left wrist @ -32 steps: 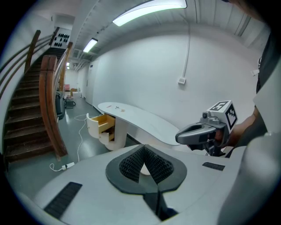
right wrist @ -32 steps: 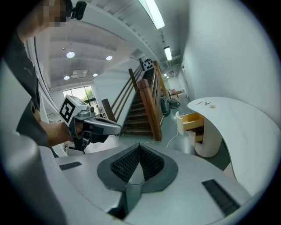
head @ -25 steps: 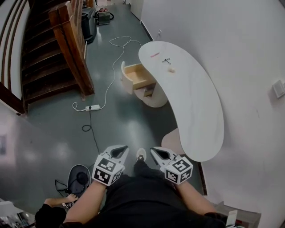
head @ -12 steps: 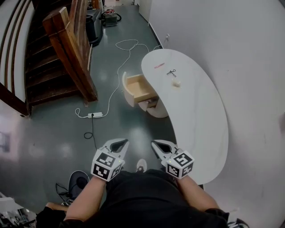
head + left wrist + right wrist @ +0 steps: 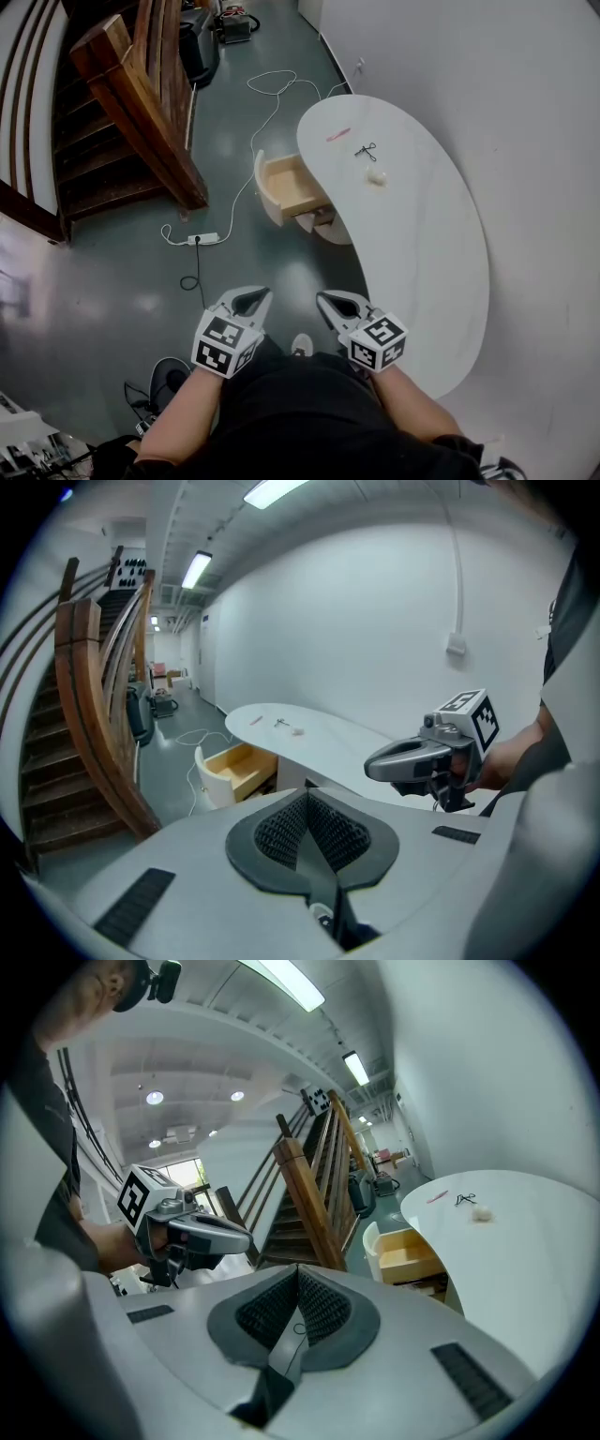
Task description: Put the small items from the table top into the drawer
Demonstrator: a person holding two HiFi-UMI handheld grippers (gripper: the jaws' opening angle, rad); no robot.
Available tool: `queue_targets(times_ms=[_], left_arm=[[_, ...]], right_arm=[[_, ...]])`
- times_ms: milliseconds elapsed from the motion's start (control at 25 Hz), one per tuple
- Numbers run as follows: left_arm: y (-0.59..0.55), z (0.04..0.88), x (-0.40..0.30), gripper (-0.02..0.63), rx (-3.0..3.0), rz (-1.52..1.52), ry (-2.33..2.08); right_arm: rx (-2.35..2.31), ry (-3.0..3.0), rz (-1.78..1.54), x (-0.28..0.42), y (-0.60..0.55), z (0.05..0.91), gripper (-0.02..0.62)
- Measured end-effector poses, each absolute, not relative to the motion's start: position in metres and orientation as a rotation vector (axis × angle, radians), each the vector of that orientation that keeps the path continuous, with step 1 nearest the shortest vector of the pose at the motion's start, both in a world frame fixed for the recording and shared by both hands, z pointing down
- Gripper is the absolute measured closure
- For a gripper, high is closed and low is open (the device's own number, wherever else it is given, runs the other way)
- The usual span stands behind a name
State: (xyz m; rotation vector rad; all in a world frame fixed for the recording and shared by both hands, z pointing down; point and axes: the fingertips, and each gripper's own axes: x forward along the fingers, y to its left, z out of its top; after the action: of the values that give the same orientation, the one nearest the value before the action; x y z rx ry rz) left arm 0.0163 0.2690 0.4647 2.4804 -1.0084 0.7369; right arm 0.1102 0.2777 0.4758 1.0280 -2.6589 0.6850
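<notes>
A white kidney-shaped table (image 5: 422,234) stands by the wall, well ahead of me. At its far end lie a thin pink item (image 5: 337,136), a small black wiry item (image 5: 366,150) and a small white lump (image 5: 377,175). A pale wooden drawer (image 5: 292,183) stands pulled open at the table's left side. My left gripper (image 5: 251,298) and right gripper (image 5: 336,302) are held side by side in front of my body, both shut and empty, far short of the items. The drawer (image 5: 234,766) and the white lump (image 5: 482,1212) also show in the gripper views.
A wooden staircase (image 5: 141,112) rises at the left. A white cable with a power strip (image 5: 204,238) runs over the grey floor between the stairs and the drawer. A white wall (image 5: 525,112) borders the table on the right. My shoe (image 5: 302,345) shows between the grippers.
I have walked toward the table: it and the open drawer sit nearer and larger in the head view. Both grippers kept their place in front of me, still shut.
</notes>
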Motion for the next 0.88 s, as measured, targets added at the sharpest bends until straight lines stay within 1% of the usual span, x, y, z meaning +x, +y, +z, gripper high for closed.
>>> queue_targets(times_ms=[360,880], left_arm=[[0.219,0.482,0.02,0.589,2.479,0.758,-0.953],[0.053,0.469,-0.012,0.589,2.565,0.74,-0.832]], right_arm=[[1.059,-2.618,0.705,0.118,0.23,0.49,0.597],[1.197,-2.531,0.673,0.084,0.081,0.481,0.597]])
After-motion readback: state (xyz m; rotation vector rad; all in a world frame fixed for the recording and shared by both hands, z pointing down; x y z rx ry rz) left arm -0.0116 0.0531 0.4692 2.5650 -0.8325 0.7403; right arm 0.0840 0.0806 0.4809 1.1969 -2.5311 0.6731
